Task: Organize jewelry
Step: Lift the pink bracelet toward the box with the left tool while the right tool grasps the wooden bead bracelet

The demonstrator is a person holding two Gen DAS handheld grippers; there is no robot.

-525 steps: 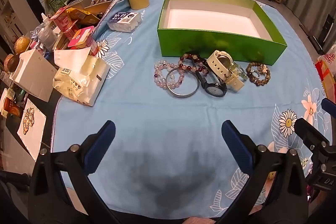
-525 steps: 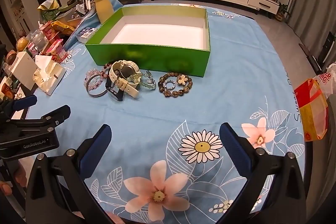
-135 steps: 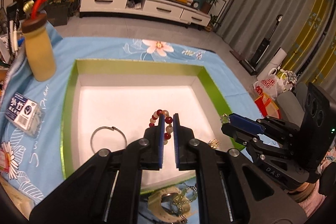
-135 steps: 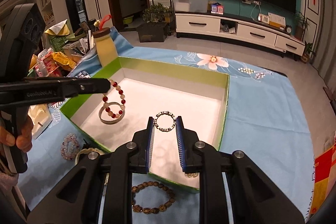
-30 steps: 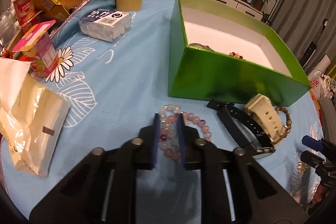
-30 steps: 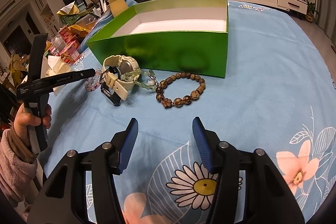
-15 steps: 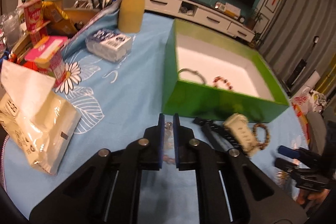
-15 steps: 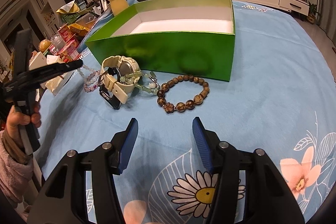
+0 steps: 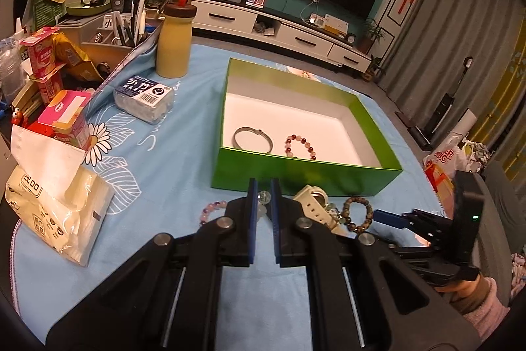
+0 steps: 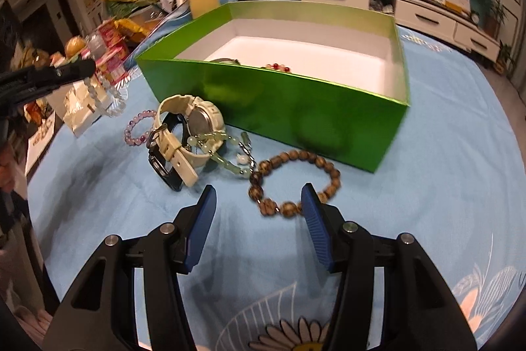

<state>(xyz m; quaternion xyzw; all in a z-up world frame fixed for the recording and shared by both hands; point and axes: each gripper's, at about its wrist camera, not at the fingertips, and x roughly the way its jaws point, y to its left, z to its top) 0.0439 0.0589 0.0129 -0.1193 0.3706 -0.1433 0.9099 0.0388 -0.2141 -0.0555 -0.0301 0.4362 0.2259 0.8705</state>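
My left gripper is shut on a pale clear-bead bracelet. In the right wrist view that bracelet hangs from the left gripper above the blue cloth. A purple bead bracelet lies on the cloth below it. The green box holds a metal bangle and a red-and-white bead bracelet. My right gripper stands open low over the cloth, its fingers on either side of the near part of a brown bead bracelet. A cream watch, a black watch and a pale green bracelet lie beside it.
Left of the box stand a yellow bottle, a tissue pack, drink cartons and a soft paper pack. A hand in a pink sleeve holds the right gripper.
My left gripper has risen from the cloth with the pale bracelet, leaving the purple one behind. My right gripper has moved in closer to the brown bracelet, jaws unchanged.
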